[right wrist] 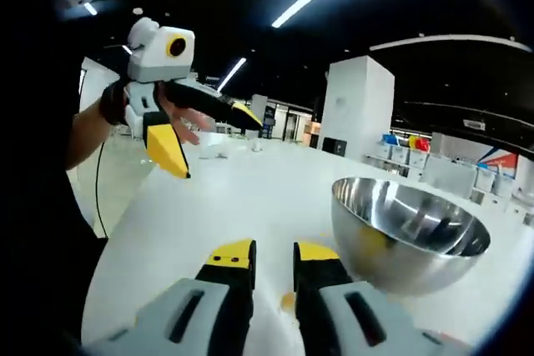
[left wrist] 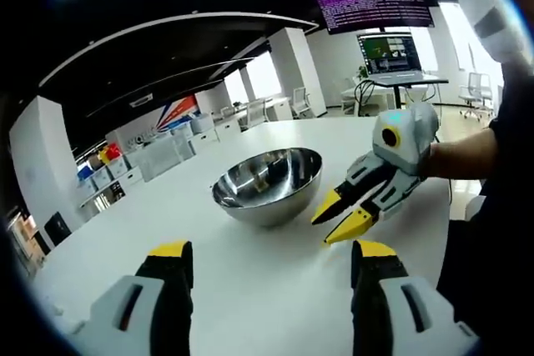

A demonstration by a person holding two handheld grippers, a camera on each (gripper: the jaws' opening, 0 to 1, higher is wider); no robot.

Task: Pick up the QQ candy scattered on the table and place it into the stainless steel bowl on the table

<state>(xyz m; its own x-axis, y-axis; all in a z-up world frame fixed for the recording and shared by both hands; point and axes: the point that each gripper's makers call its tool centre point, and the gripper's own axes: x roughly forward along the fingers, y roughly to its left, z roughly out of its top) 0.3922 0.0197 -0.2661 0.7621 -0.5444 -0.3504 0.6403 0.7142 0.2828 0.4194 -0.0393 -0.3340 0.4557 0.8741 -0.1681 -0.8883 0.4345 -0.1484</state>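
Left gripper view: left tool (left wrist: 265, 256) released, jaws wide, above white counter (left wrist: 250, 289). Right tool (left wrist: 344, 216) beside stainless steel bowl (left wrist: 269, 185), jaws near-clenched; contents cannot tell. Right gripper view: small yellow piece, likely QQ candy (right wrist: 288, 300), at jaw tips. Risk: candy slips free; tool nudges bowl.

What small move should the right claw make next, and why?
Probably lift and swing over the stainless steel bowl: the right claw sits low beside it, jaws nearly together, with what may be a yellowish candy between them.
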